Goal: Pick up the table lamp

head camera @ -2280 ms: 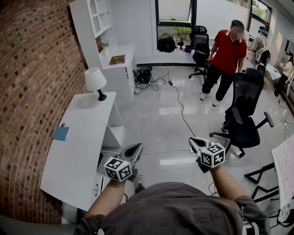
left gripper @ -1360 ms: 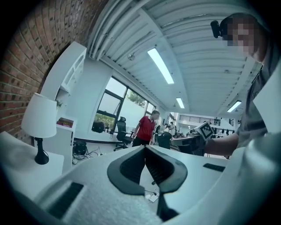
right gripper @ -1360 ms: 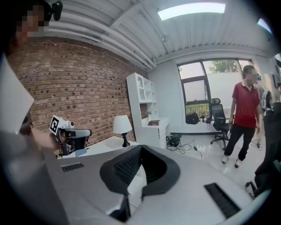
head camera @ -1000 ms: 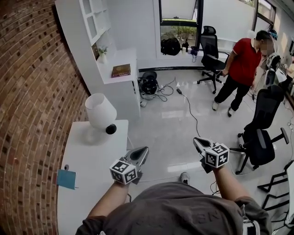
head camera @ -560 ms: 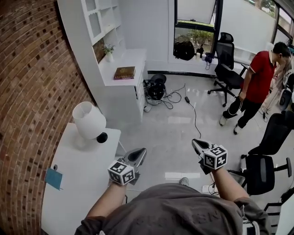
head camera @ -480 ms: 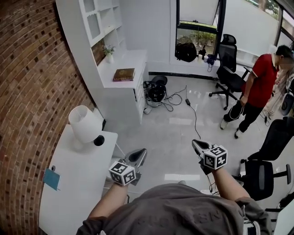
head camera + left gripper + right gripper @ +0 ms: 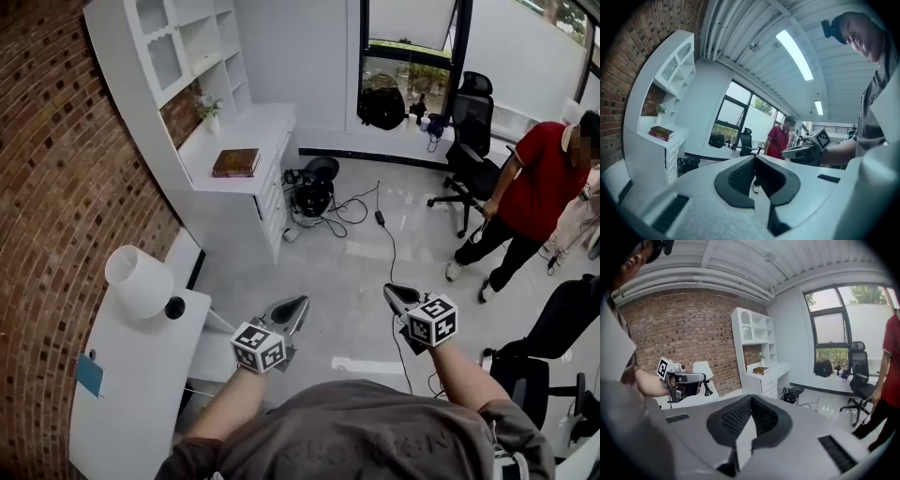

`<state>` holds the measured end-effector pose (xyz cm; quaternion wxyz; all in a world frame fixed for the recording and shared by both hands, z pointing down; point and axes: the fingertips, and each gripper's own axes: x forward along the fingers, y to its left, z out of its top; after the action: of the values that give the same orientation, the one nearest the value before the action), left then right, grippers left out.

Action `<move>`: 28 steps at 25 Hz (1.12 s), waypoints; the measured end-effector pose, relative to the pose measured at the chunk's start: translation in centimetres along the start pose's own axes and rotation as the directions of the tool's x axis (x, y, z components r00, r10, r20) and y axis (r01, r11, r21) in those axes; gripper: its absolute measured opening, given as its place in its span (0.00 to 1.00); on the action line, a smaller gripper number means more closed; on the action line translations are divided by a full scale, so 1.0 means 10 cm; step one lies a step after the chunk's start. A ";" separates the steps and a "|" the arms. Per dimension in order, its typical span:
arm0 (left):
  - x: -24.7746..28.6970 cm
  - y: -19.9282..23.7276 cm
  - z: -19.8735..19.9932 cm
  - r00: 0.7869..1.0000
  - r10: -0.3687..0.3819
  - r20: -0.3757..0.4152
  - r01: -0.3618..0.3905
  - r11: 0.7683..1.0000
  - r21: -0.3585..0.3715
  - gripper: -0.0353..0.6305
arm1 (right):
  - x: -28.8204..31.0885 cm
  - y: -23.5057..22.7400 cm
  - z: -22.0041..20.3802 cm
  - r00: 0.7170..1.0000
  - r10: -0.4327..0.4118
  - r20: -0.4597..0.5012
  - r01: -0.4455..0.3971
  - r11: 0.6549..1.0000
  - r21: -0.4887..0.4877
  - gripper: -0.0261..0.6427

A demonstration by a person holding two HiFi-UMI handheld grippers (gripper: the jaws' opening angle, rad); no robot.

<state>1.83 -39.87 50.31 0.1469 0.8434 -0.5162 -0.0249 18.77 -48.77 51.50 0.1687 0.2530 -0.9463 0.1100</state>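
Note:
The table lamp (image 7: 139,279) has a white shade and a black base. It stands at the far end of the white table (image 7: 131,394), at the left of the head view by the brick wall. Both grippers hang over the floor to the right of the table, well short of the lamp. My left gripper (image 7: 298,304) (image 7: 753,157) is shut with nothing in it. The right gripper (image 7: 389,291) (image 7: 751,397) is shut and empty too. In the right gripper view the lamp (image 7: 701,369) shows partly behind the left gripper (image 7: 696,377).
A blue card (image 7: 89,373) lies on the table. A white cabinet (image 7: 253,192) with a book (image 7: 236,161) stands beyond it. Cables and a black object (image 7: 314,192) lie on the floor. A person in red (image 7: 539,202) and office chairs (image 7: 469,122) (image 7: 553,328) are at the right.
The head view has shifted: lamp and table have slid toward the left edge, and the cabinet and window have come nearer. Both grippers stay shut in front of the body.

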 end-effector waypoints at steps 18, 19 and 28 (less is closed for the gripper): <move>-0.10 0.94 0.17 0.999 -0.049 -0.003 0.049 0.999 0.008 0.06 | 0.57 0.09 0.13 0.995 -0.098 0.014 0.098 0.995 0.018 0.03; -0.12 0.95 0.16 0.999 -0.043 0.003 0.043 0.999 0.004 0.06 | 0.60 0.09 0.15 0.995 -0.094 0.017 0.094 0.995 0.016 0.03; -0.49 1.16 0.19 0.998 0.042 0.057 -0.042 0.999 0.010 0.06 | 1.04 0.42 0.39 0.998 0.044 0.037 -0.043 0.999 -0.032 0.39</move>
<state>-10.88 -40.87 51.12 0.1283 0.8321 -0.5379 -0.0428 7.09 -50.99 51.27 0.1521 0.2316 -0.9562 0.0942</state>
